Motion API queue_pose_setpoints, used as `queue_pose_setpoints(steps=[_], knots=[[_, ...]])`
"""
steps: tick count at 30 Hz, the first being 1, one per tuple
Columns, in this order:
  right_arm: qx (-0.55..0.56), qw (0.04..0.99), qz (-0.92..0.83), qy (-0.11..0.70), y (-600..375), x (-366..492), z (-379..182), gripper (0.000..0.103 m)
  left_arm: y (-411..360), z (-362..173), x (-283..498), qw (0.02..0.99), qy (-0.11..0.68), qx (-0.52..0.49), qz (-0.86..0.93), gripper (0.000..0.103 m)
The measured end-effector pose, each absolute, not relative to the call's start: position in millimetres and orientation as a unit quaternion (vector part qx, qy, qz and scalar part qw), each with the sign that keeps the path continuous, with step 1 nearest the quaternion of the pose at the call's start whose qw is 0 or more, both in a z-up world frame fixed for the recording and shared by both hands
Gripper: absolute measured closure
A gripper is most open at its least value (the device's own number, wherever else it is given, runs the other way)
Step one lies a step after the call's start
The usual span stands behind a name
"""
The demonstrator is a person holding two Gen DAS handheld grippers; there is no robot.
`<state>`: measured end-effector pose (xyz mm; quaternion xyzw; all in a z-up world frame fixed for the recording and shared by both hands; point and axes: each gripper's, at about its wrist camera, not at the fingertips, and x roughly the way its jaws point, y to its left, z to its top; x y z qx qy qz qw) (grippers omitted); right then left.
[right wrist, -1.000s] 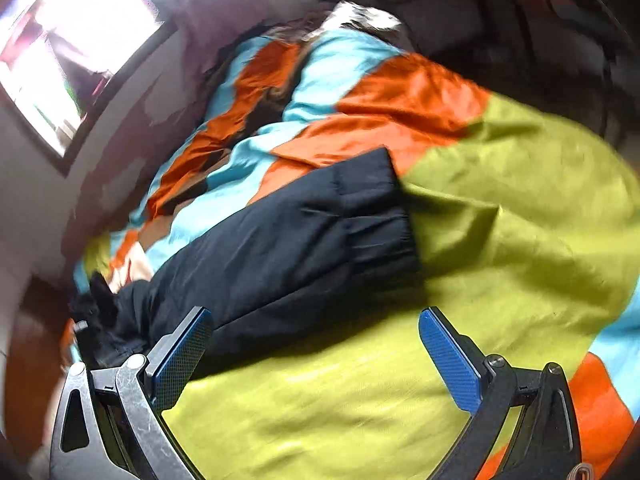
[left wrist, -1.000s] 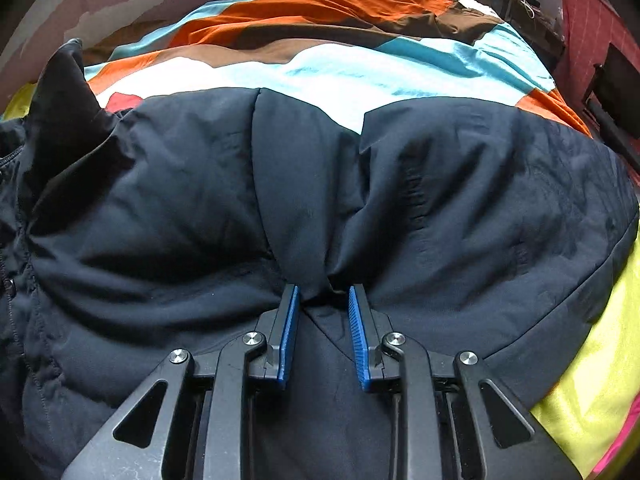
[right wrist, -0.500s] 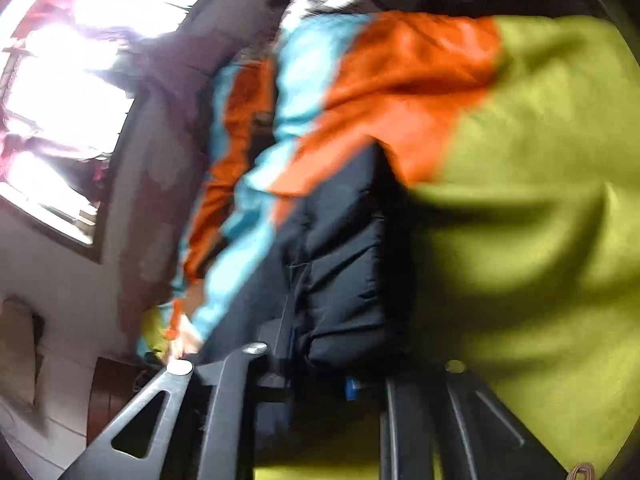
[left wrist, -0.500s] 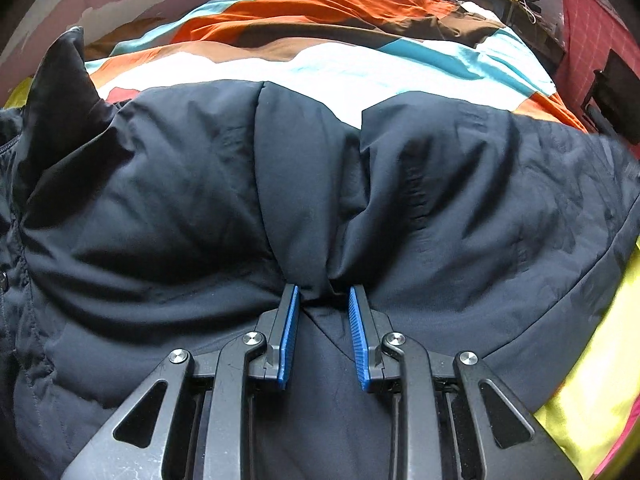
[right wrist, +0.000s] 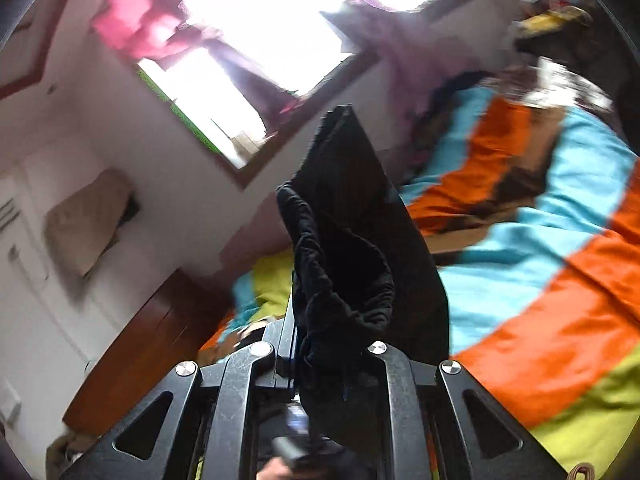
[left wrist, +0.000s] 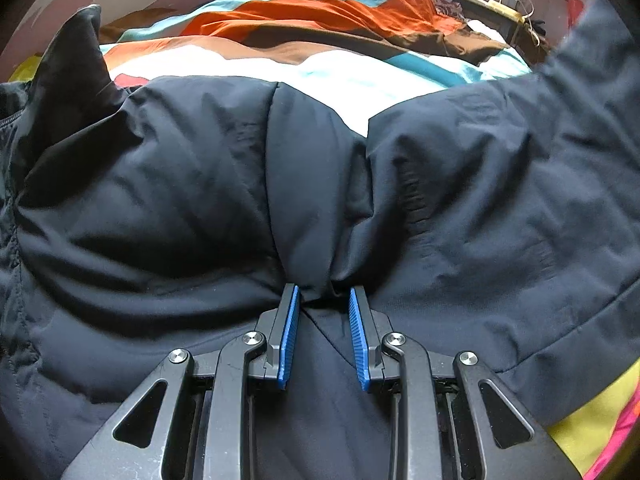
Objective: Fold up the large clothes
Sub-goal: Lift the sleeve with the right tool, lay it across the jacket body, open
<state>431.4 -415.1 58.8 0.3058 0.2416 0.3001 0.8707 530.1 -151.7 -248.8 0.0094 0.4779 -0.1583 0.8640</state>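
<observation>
A dark navy padded jacket lies spread over a bed with a striped bedspread. My left gripper is shut on a bunched fold of the jacket's body, and the cloth puckers between its blue pads. The jacket's sleeve rises at the right edge of the left wrist view. In the right wrist view my right gripper is shut on the sleeve's cuff and holds it up above the bedspread. The cuff hides this gripper's pads.
A bright window and a pale wall fill the upper left of the right wrist view. Dark wooden furniture stands beside the bed. A cluttered desk with cables sits past the bed's far right corner.
The right gripper went from wide open over the cuff to shut on it, then lifted it off the bed. The sleeve rose at the right of the left wrist view. The left grip held.
</observation>
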Motion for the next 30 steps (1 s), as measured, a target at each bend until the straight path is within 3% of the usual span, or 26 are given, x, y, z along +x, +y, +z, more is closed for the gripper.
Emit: queue_pose_setpoints(steps=[6,11,12,22,30], knots=[[0.256,0.859,0.363,0.255,-320,437,93,0.088,-130,-238,521,0.859,0.478,-0.034,-0.177,0.079],[0.234,0.842,0.401,0.275,-247,437,99,0.088,-102,-223,511,0.867,0.464,-0.047,-0.175,0.046],[0.232,0.840,0.405,0.277,-239,439,100,0.088,-97,-220,508,0.870,0.460,-0.050,-0.173,0.044],[0.205,0.811,0.445,0.319,-144,449,75,0.088,16,-204,483,0.884,0.450,-0.076,-0.102,0.043],[0.187,0.781,0.457,0.381,-43,466,4,0.088,134,-191,439,0.893,0.439,-0.095,-0.028,0.043]])
